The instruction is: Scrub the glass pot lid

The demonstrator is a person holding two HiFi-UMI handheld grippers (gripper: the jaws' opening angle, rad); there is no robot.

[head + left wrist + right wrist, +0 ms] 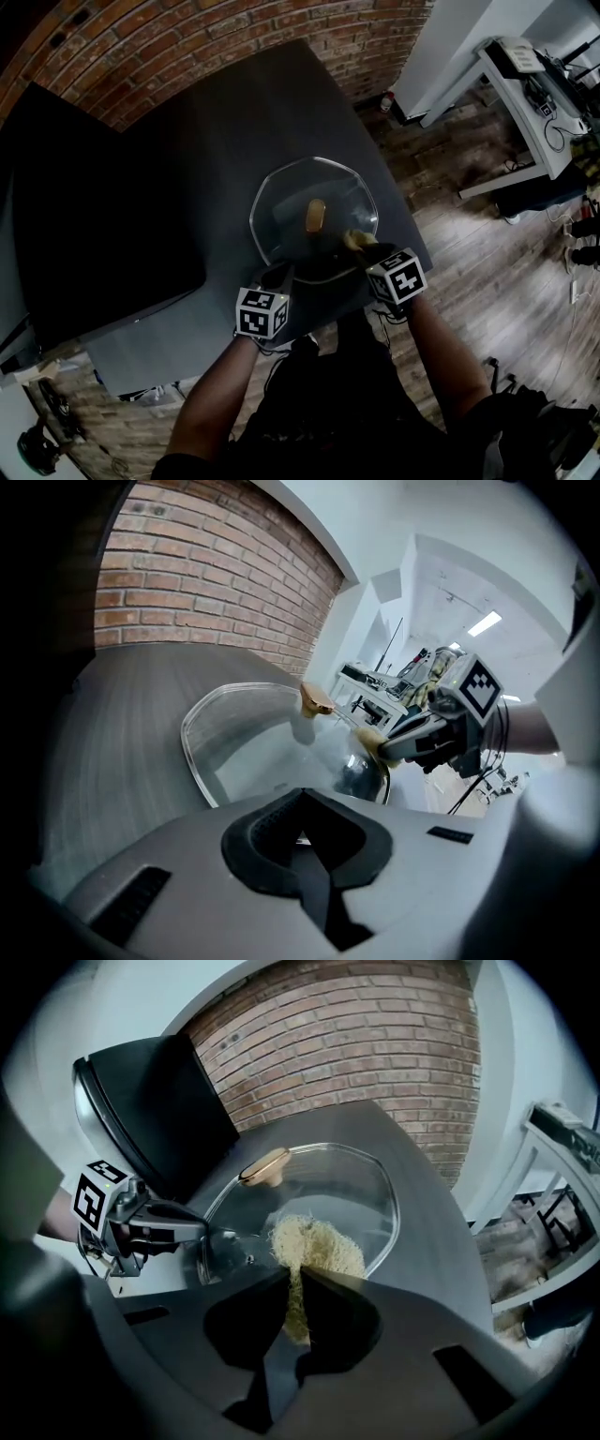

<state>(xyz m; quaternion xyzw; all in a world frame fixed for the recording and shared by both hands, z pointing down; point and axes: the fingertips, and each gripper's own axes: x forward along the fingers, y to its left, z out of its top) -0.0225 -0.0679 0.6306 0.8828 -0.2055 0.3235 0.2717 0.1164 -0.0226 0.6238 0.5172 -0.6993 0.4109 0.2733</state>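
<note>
The tabletop (pixel 216 141) is seen under the lid (pixel 291 192), which lies flat on it. The lid's near rim is pinched by the left gripper's (pixel 302 832) closed fingers. The right gripper (pixel 295 1288) is clamped on a scrubber (pixel 314 1241), pressed on the lid near its knob (pixel 316 215). The lid is judged stiff, slippery and breakable, so the rim is best held.

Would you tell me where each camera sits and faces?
Head view: on the head, facing down at the lid; left gripper, right gripper, forearms show.
Left gripper view: on that gripper, facing across the lid; own jaws, right gripper show.
Right gripper view: on that gripper, facing the brick wall; own jaws, scrubber, left gripper show.
Shared: the lid's knob.
</note>
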